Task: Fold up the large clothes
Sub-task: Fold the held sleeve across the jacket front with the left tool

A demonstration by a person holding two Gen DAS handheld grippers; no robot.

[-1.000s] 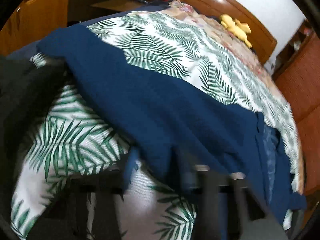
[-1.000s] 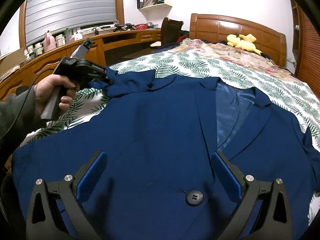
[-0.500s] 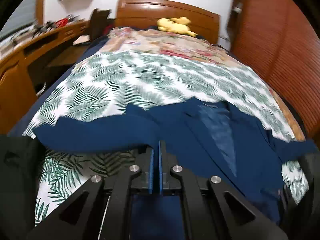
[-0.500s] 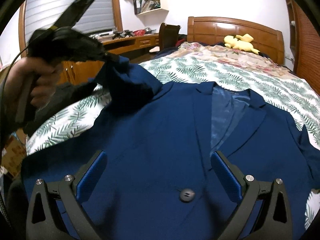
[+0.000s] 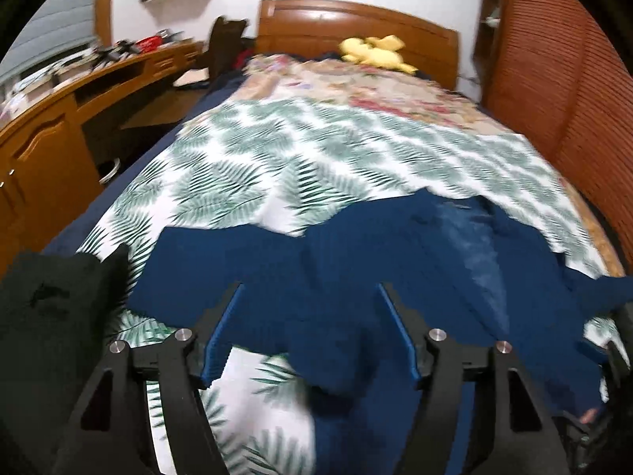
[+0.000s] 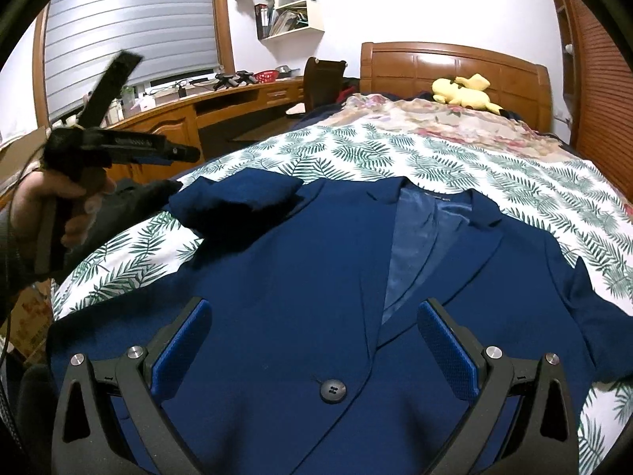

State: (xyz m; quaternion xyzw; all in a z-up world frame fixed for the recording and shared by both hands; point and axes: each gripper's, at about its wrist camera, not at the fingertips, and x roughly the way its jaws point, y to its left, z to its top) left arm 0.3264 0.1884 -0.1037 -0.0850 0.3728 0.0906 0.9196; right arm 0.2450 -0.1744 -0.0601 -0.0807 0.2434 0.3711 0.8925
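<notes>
A navy blue suit jacket (image 6: 300,277) lies face up on the leaf-print bedspread (image 6: 474,166), lapels open over a lighter lining, one black button (image 6: 333,390) near me. Its left sleeve (image 6: 237,202) lies folded back over the shoulder. My right gripper (image 6: 314,340) is open and empty, hovering over the jacket's front. My left gripper (image 5: 310,332) is open and empty above the jacket (image 5: 356,269); it also shows in the right wrist view (image 6: 174,154), held up in a hand to the left of the folded sleeve.
A wooden headboard (image 6: 455,63) with a yellow plush toy (image 6: 467,91) is at the far end. A wooden desk (image 6: 198,107) and a chair (image 6: 322,75) run along the left. A dark garment (image 5: 51,308) lies at the bed's left edge. Slatted wooden doors (image 5: 561,79) stand on the right.
My left gripper was shut on the jacket sleeve and lifted it; now it has opened, the sleeve lies folded over the shoulder, and the gripper has drawn back. My right gripper has stayed put.
</notes>
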